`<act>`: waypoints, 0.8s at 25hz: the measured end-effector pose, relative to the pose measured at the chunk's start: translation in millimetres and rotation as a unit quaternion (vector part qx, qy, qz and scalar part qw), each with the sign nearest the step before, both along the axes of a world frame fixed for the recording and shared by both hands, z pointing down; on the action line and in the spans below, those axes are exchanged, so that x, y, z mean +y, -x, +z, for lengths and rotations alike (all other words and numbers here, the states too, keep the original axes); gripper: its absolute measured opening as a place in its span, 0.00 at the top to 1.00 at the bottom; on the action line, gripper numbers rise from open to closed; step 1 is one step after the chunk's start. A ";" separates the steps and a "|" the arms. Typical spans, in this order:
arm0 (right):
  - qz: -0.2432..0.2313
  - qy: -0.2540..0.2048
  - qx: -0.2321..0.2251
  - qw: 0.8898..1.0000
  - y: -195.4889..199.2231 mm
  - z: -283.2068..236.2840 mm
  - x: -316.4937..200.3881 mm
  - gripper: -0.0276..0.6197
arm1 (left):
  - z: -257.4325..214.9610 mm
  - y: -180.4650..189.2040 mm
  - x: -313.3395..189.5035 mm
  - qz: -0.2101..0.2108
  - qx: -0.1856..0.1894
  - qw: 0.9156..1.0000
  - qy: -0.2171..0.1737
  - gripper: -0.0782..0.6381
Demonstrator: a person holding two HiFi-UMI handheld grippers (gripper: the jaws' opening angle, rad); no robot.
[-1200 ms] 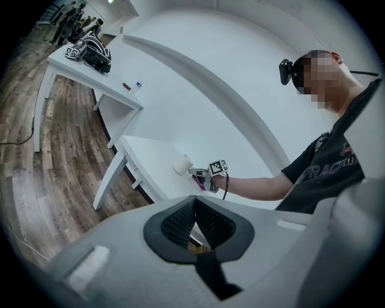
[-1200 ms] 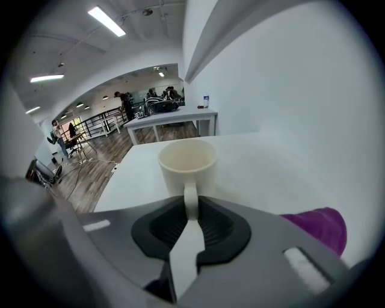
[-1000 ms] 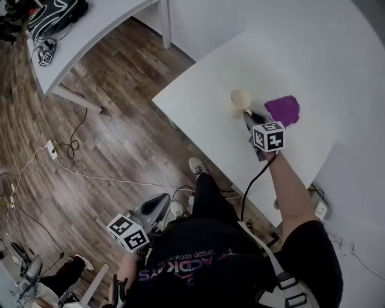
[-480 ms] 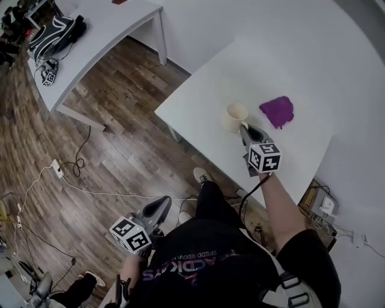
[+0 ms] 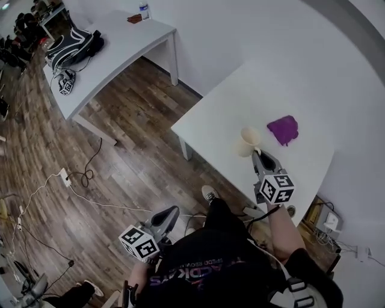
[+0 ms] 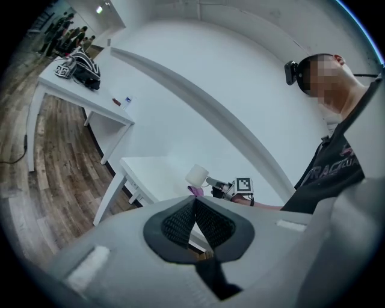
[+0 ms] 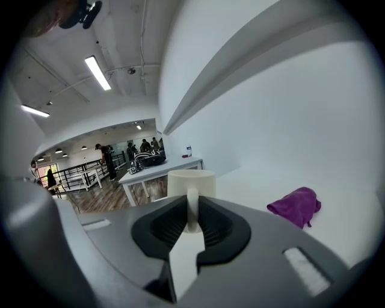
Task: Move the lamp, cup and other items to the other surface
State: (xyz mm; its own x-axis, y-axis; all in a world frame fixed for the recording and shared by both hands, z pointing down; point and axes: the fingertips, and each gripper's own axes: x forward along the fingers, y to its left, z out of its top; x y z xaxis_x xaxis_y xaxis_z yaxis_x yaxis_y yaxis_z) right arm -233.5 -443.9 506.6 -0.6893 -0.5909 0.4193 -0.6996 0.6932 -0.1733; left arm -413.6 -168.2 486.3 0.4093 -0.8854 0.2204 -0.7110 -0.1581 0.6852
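A white-walled room with a wooden floor (image 5: 126,144) holds two white desks. The near desk (image 5: 216,117) stands against the wall in front of the person. The far desk (image 5: 117,51) stands well apart from it, up and to the left in the head view. On the far desk lie a black bag (image 5: 75,43), a marker cube (image 5: 66,84) beside the bag, and at the end by the wall a small bottle (image 5: 143,8) with a flat dark red thing (image 5: 133,18) next to it. Cables (image 5: 81,177) trail across the floor.

The right tool (image 5: 257,152) reaches out over the near desk. Its jaws are clamped on the handle of a cream cup (image 5: 249,142); the right gripper view shows the handle standing upright between the two pads, with the cup's body just beyond the tips. The head view shows the cup's open mouth, and in the left gripper view the cup hangs in the air, clear of the desk top. A crumpled purple cloth (image 5: 283,129) lies on the near desk just to the right of the cup, apart from it.

The left tool (image 5: 173,210) is held low by the person's left side, over the floor and away from both desks. Its jaws are pressed together at the tips with nothing between them.
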 end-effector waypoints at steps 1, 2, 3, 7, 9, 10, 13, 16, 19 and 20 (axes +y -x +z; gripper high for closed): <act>0.001 -0.005 -0.009 1.000 3.4 -7.2 4.5 0.87 | 0.9 4.0 6.9 -0.006 0.003 1.000 0.000 0.89; 0.000 -0.010 -0.018 1.000 7.1 -14.4 9.4 0.87 | 2.5 6.7 14.2 -0.010 0.004 1.000 -0.003 0.89; -0.002 -0.017 -0.024 1.000 10.7 -21.6 14.9 0.87 | 3.5 8.3 21.2 -0.011 0.003 1.000 -0.005 0.89; -0.012 -0.044 -0.046 0.998 17.7 -49.8 40.6 0.87 | -4.7 9.6 38.1 -0.002 -0.008 1.000 -0.009 0.89; -0.012 -0.055 -0.056 0.997 16.9 -60.4 55.5 0.87 | -8.0 8.6 43.5 0.006 -0.009 1.000 -0.017 0.89; -0.011 -0.058 -0.060 0.996 15.7 -64.3 63.0 0.87 | -9.5 7.0 45.5 0.011 -0.009 1.000 -0.021 0.89; -0.013 -0.066 -0.065 0.996 9.8 -70.1 85.3 0.87 | -12.7 -1.3 50.9 0.029 -0.013 0.999 -0.031 0.89; -0.011 -0.067 -0.068 0.995 -1.1 -71.6 104.4 0.87 | -17.3 -10.2 54.0 0.046 -0.022 0.998 -0.037 0.89; 0.005 -0.068 -0.068 0.995 -19.8 -73.3 121.0 0.87 | -22.2 -21.4 60.6 0.067 -0.027 0.996 -0.042 0.89; 0.011 -0.069 -0.069 0.995 -27.0 -73.7 127.7 0.87 | -22.4 -25.0 65.1 0.072 -0.027 0.996 -0.042 0.89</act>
